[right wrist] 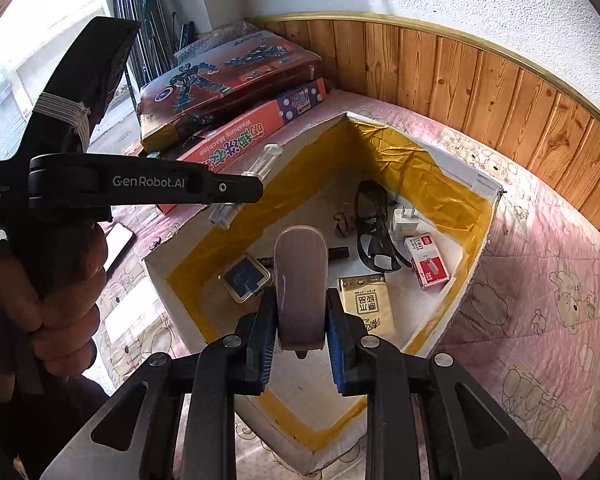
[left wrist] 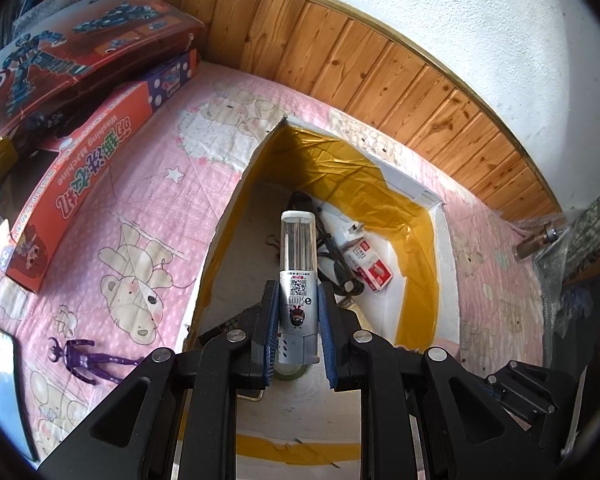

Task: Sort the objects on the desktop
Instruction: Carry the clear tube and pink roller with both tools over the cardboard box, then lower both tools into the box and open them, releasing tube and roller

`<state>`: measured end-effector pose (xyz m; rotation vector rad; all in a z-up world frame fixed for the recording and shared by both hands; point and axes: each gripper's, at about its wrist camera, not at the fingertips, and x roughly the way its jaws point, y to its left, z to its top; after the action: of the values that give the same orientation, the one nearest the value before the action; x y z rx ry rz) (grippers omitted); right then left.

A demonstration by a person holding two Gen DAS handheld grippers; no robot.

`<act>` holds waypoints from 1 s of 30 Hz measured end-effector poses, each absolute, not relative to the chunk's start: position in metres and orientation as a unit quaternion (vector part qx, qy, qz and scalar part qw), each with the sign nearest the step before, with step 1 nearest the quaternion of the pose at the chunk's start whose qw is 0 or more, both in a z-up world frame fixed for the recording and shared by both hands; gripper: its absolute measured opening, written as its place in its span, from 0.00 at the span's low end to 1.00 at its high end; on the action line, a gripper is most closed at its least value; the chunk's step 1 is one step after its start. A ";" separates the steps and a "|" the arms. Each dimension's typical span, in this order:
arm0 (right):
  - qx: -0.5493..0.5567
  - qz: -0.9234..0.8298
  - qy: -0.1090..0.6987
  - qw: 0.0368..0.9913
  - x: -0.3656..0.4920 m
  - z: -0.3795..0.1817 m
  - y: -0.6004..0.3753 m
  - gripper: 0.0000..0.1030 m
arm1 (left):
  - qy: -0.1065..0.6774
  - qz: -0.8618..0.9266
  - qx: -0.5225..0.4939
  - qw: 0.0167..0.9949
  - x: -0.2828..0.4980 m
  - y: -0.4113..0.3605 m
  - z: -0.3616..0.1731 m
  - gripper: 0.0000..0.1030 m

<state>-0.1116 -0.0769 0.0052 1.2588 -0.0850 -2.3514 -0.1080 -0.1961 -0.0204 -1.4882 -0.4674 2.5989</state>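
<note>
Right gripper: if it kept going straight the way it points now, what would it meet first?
Probably the box floor, near the black sunglasses. The right gripper carries a purple oval object ahead of its fingers; depth is unclear.

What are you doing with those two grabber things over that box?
A person is tidying small things into a white box lined with yellow tape, on a pink bear-print cover. The left hand-held gripper clamps a silver tube with a clear top above the box. The right hand-held gripper clamps a smooth purplish oval thing. Sunglasses, a staples box and a charger plug already lie inside.
</note>
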 end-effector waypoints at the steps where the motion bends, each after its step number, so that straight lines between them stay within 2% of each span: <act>1: 0.463 -0.854 -0.029 0.235 -0.114 0.003 -0.078 0.24 | -0.148 0.854 -0.496 0.056 -0.113 -0.196 -0.023 0.19; 12: 0.529 -0.811 -0.015 0.248 -0.141 -0.026 -0.094 0.23 | -0.055 0.847 -0.528 0.029 -0.143 -0.188 -0.045 0.19; 30: 0.616 -0.738 0.070 0.267 -0.159 -0.063 -0.113 0.24 | -0.005 0.822 -0.569 0.025 -0.171 -0.174 -0.070 0.19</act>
<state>-0.1593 -0.1126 -0.0635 1.6610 0.1893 -1.9919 -0.1708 -0.1735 -0.0704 -1.7588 -0.0147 2.5421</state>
